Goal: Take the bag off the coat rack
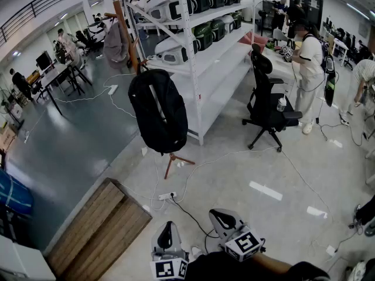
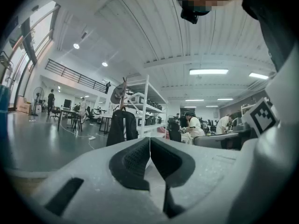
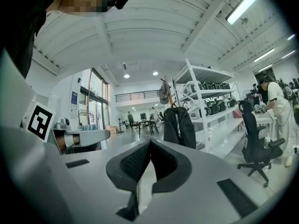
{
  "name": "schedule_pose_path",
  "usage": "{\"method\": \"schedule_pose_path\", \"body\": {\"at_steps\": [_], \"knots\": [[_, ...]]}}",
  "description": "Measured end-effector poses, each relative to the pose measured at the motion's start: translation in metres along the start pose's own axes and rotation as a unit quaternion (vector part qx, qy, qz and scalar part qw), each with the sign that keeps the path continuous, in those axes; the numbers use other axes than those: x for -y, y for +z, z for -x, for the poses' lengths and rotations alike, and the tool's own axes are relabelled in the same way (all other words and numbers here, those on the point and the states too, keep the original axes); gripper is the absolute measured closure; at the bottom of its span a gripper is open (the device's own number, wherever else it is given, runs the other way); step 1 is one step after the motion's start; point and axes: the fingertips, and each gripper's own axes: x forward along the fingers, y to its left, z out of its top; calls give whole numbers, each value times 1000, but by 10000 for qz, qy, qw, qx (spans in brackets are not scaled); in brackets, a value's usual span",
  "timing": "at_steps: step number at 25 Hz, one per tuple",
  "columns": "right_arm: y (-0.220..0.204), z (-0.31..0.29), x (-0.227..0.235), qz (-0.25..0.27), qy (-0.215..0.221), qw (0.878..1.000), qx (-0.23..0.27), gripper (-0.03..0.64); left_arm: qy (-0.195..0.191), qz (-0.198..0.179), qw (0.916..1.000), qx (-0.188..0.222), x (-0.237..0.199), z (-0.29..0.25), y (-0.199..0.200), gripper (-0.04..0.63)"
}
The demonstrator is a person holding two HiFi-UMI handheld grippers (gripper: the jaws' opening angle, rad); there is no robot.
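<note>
A black backpack hangs on a wooden coat rack in front of the white shelving; a grey cap hangs higher on the same rack. The backpack also shows far off in the left gripper view and in the right gripper view. My left gripper and right gripper are low at the bottom edge of the head view, well short of the rack. Both are shut with nothing between the pads, as seen on the left gripper and right gripper.
White shelving with green-black devices stands behind the rack. A black office chair is to the right, with a person beyond it. Cables and a power strip lie on the floor. A wooden board lies at lower left.
</note>
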Motion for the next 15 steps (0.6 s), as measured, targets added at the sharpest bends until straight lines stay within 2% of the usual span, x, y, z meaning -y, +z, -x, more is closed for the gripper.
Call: {"method": "schedule_pose_path", "body": {"at_steps": [11,15], "knots": [[-2,-6,-6,-5,-29,10000,-9,604,46,64,10000,-27,-9,3,-5,578],[-1,-8,-11,-164,-1,9999,-39,604,17,111,9999,-31,-11,4,-6,577]]}}
